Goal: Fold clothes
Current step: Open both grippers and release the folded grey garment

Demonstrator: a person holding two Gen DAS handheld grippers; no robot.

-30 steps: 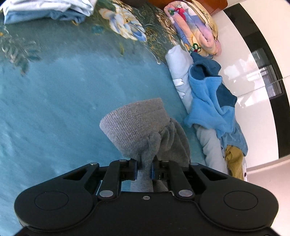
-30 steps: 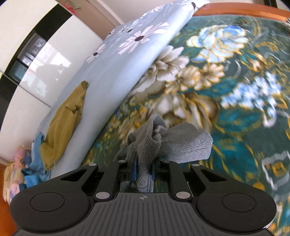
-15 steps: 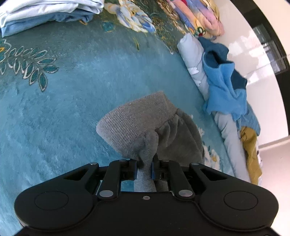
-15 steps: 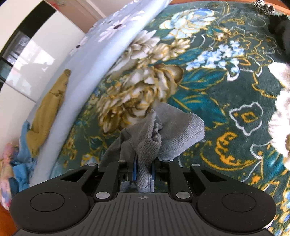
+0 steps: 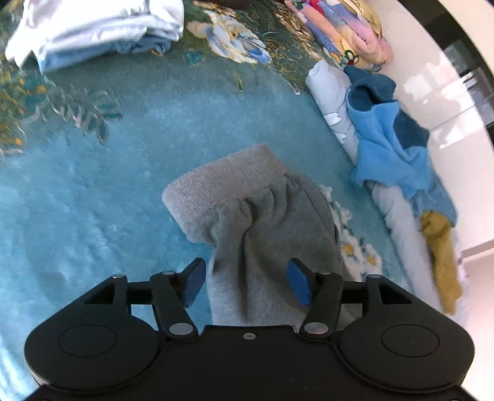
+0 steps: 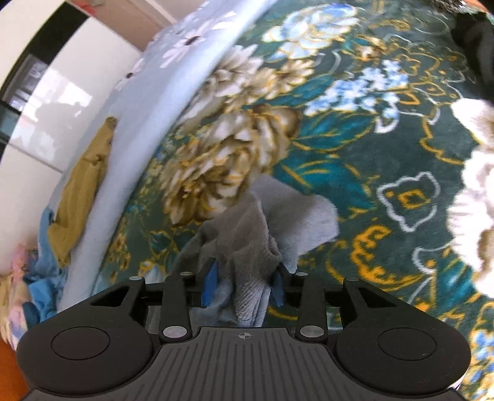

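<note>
The left gripper [image 5: 245,285] stands wide; its jaws have just been opening, and the grey garment [image 5: 256,222] lies between the blue pads [image 5: 193,285] without being pressed. The garment rests on the teal blanket [image 5: 92,191]. Its ribbed band points far and a little left from this gripper, so its long axis runs from near to far, straight ahead of the fingers. To the far left sits a folded pile of pale clothes [image 5: 98,27]; on the right lie a blue garment [image 5: 389,148] and a mustard cloth [image 5: 441,246] on a pale rolled quilt [image 5: 392,203]. In the right wrist view, the right gripper [image 6: 242,283] is narrower; its jaws also have just been opening. A bunched part of the grey garment [image 6: 253,234] stands between its pads [image 6: 211,282]; I judge that it is released, though the cloth fills most of the gap. Both hands look equally near the garment, each at its own end. I cannot read any brand, label or writing.
</note>
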